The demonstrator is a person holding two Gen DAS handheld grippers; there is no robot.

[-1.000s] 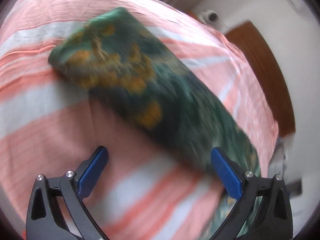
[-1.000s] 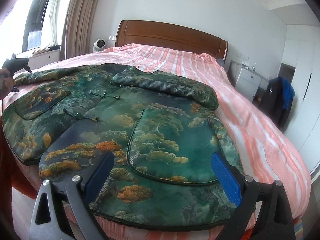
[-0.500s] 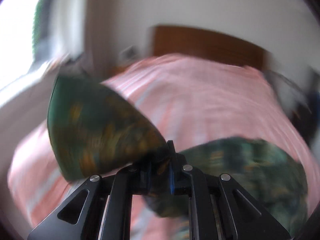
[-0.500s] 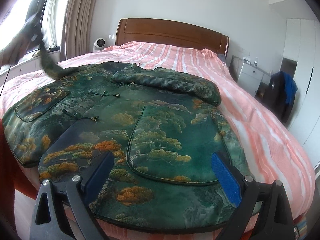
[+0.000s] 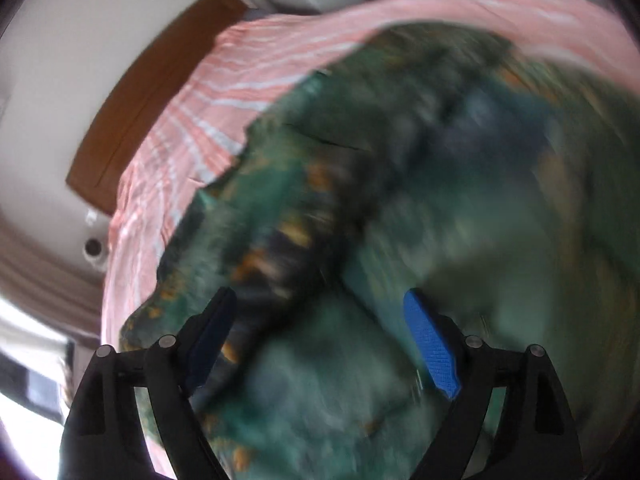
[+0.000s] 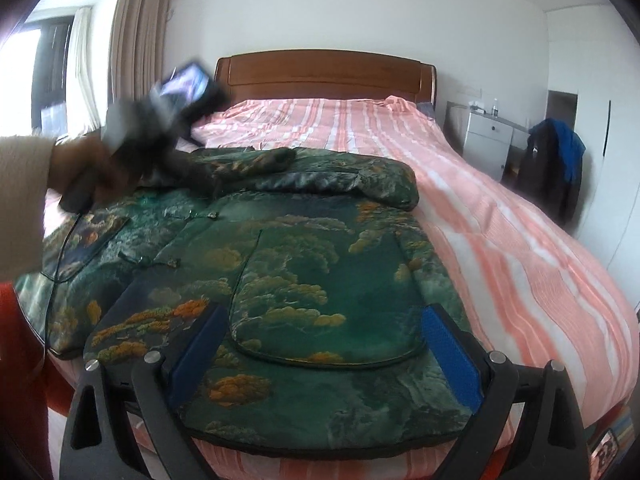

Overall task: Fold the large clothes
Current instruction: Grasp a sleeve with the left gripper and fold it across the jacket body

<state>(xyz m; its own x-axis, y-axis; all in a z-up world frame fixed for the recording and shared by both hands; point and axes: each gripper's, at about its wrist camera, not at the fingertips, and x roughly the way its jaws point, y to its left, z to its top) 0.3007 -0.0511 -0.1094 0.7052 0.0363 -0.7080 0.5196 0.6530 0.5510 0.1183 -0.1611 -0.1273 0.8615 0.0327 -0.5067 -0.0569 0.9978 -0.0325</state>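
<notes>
A dark green jacket (image 6: pixel 320 264) with orange and gold cloud patterns lies flat, front up, on the striped bed. Its left sleeve (image 6: pixel 256 164) now lies across the chest, next to the other folded sleeve (image 6: pixel 360 184). My left gripper (image 5: pixel 318 296) hovers over the jacket (image 5: pixel 400 200) in a blurred view; its jaws are opening, and no cloth is between them. In the right wrist view a person's hand (image 6: pixel 76 168) holds it at the far left. My right gripper (image 6: pixel 324 312) stands open above the jacket's hem, with nothing in it.
The pink and white striped bedspread (image 6: pixel 500 240) covers a bed with a wooden headboard (image 6: pixel 324 76). A white nightstand (image 6: pixel 488 140) and a dark garment on a chair (image 6: pixel 552 168) stand at the right. Curtains and a window are at the left.
My left gripper shut on the left sleeve, swung it across over the jacket's chest, then spread its jaws and let go. The right gripper has scarcely moved.
</notes>
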